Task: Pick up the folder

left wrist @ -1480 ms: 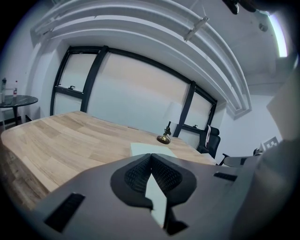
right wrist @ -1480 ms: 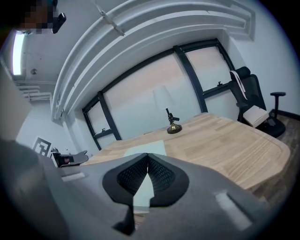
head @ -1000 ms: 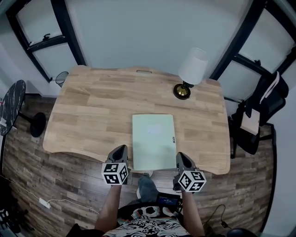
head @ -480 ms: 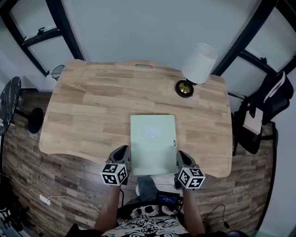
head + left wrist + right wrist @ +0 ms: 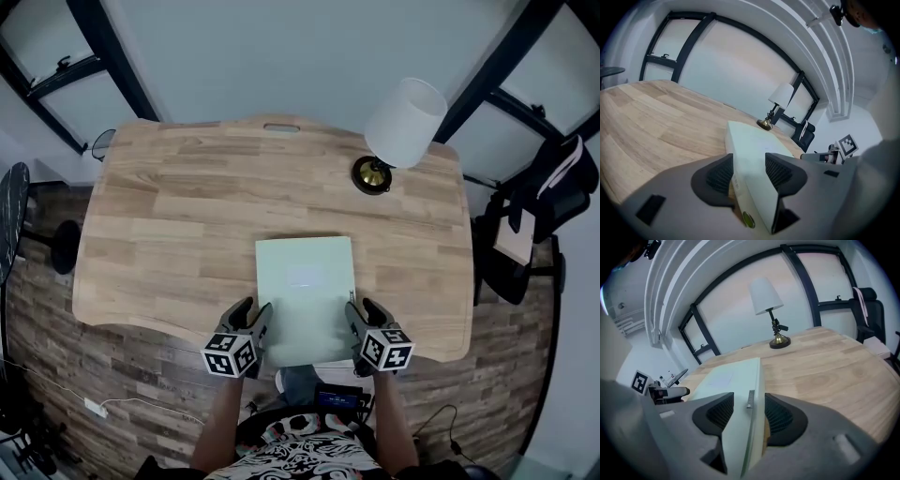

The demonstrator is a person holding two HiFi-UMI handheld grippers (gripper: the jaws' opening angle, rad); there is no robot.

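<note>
- The folder (image 5: 305,295), pale green and closed, lies flat on the wooden table (image 5: 187,216). In the head view it sits at the 6 o'clock side of the tabletop, long edges running 12 to 6, with its near short edge at the table's near rim.
- The left gripper (image 5: 255,314) is at the folder's 7 o'clock corner. The person's forearm comes up behind it from 6 o'clock.
- In the left gripper view, the left gripper's (image 5: 749,157) jaws are opening. They stand well apart, and the folder's (image 5: 750,154) left long edge stands up between the two ribbed pads. It fills most of the gap, and I cannot see a pad pressing on it.
- The right gripper (image 5: 364,309) is at the folder's 5 o'clock corner (a mirror of the left one).
- In the right gripper view, the right gripper's (image 5: 748,397) jaws are also opening and stand apart. The folder's (image 5: 736,380) right long edge runs between them, with a small grey tab (image 5: 750,399) on that edge between the pads. No squeeze on the cover shows.
- A lamp (image 5: 403,122) with a white shade and a brass foot stands at 1 o'clock from the folder, well apart from it, near the table's far right corner.
- Off the table at 3 o'clock is a dark chair (image 5: 544,206).
- A round black side table (image 5: 9,216) shows at 9 o'clock on the plank floor (image 5: 141,375).
</note>
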